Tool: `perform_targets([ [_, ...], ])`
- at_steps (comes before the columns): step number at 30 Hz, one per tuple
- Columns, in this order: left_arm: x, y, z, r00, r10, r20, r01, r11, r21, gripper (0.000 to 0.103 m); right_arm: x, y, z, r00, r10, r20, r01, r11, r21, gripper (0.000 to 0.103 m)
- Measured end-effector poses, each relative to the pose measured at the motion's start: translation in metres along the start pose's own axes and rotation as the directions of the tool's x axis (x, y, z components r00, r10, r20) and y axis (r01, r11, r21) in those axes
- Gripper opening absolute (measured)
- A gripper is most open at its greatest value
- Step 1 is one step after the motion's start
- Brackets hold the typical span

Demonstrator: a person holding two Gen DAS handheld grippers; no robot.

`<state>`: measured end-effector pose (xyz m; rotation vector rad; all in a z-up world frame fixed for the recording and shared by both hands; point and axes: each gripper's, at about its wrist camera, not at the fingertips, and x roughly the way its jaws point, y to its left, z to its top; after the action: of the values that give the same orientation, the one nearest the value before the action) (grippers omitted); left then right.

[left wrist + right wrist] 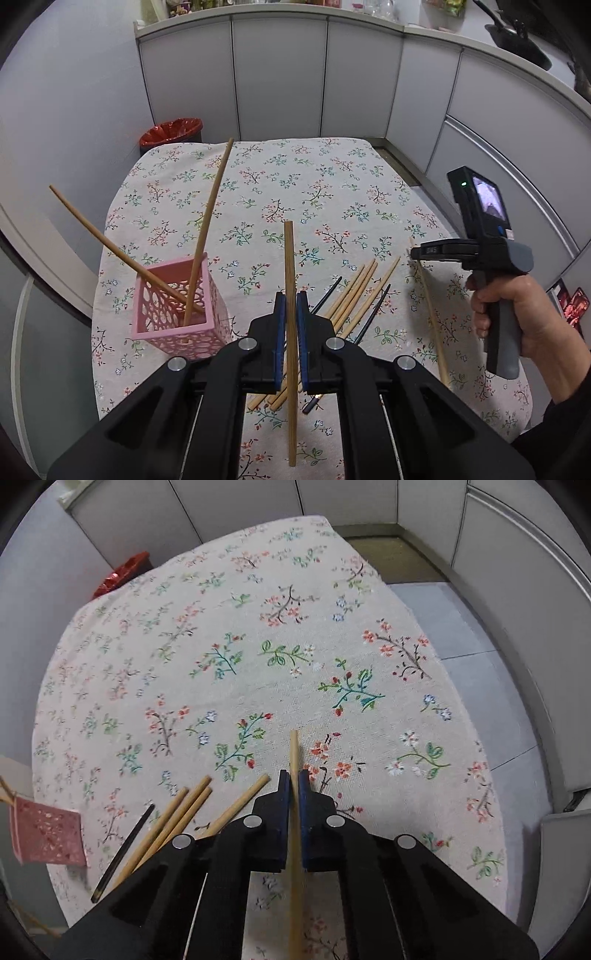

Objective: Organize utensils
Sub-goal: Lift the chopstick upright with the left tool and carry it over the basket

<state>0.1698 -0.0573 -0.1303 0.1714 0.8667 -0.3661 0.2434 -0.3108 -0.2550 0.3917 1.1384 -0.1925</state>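
Nearest the lens in the left wrist view, the left gripper (290, 325) is seen closed on a brown chopstick (290, 280), which is pinched between the blue pads and held roughly upright, its long axis running along the fingers. Beneath everything, the floral tablecloth (303, 177) is spread over the table, and the pink holder (177, 306) is stood on it to the left of that gripper and just beside it, well apart from the right one. Two chopsticks (207, 229) are already leaned in the holder, tilted in different directions. A loose pile of chopsticks (354, 299), pale wooden and thin dark ones, is left lying on the cloth between the two grippers. In the right wrist view, the right gripper (293, 801) is likewise shown clamped on a pale chopstick (294, 753), whose tip is projected forward past the fingertips and whose length is run back under the body. The next step is judged to be the left stick's delivery: it must be carried leftward over the holder's open top and lowered end first. A snag on the leaning sticks is the likely risk.
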Motion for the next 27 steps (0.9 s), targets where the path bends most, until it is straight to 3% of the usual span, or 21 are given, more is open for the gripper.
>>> perform_targets([
  [6, -0.016, 0.001, -0.005, 0.999, 0.006, 0.043, -0.006, 1.0, 0.004, 0.006, -0.05, 0.003, -0.012, 0.995, 0.066, 0.078, -0.063, 0.997, -0.038, 0.004],
  [13, -0.047, -0.002, -0.009, 0.992, 0.016, 0.126, -0.018, 1.0, 0.02, 0.006, -0.118, 0.006, -0.027, 0.974, 0.118, 0.194, -0.095, 0.988, -0.124, 0.004],
  [20, -0.078, -0.002, -0.005, 0.976, 0.013, 0.218, -0.017, 1.0, 0.016, 0.006, -0.18, 0.009, -0.043, 0.936, 0.162, 0.313, -0.11, 0.978, -0.178, 0.004],
  [23, -0.095, -0.002, 0.001, 0.964, 0.01, 0.267, -0.012, 1.0, 0.003, 0.006, -0.204, 0.017, -0.049, 0.91, 0.171, 0.378, -0.089, 0.97, -0.224, 0.004],
  [27, -0.121, 0.0, 0.008, 0.934, 0.025, 0.357, -0.018, 1.0, -0.023, 0.006, -0.232, 0.028, -0.05, 0.876, 0.213, 0.433, -0.1, 0.958, -0.269, 0.004],
])
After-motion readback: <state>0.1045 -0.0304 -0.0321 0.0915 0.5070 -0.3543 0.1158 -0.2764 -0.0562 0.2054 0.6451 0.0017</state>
